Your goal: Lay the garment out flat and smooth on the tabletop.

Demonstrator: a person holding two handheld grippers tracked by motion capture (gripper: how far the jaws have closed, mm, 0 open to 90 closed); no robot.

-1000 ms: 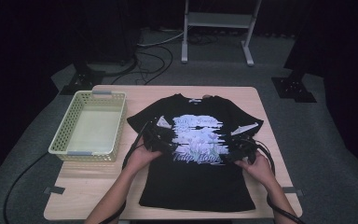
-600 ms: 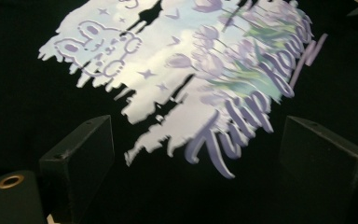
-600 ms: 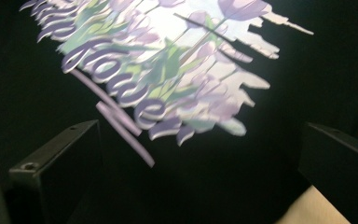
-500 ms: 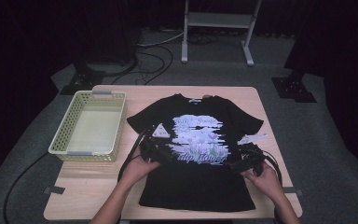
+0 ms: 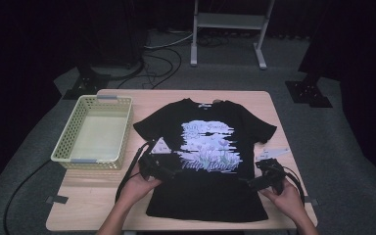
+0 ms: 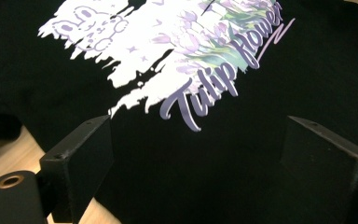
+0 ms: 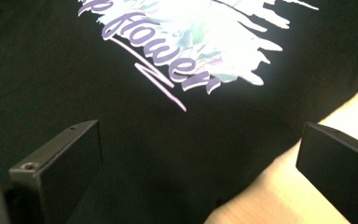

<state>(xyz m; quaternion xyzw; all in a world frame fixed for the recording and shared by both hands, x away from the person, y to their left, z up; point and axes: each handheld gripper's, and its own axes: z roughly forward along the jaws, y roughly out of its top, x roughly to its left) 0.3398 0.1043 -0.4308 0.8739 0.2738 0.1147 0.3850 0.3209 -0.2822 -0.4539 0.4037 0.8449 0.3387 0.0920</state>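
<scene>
A black T-shirt [image 5: 203,161] lies flat, front up, on the wooden table [image 5: 93,196], printed with pale tulips and purple script. The left gripper [image 5: 169,172] and right gripper [image 5: 247,183] hover at its side edges, jaws spread wide, holding nothing.

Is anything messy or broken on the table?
Nothing stands out. The black T-shirt lies flat and face up on the table, print showing, with no tear or stain that I can see. The yellow basket sits upright beside it. The left gripper and right gripper are open at the shirt's sides.
</scene>
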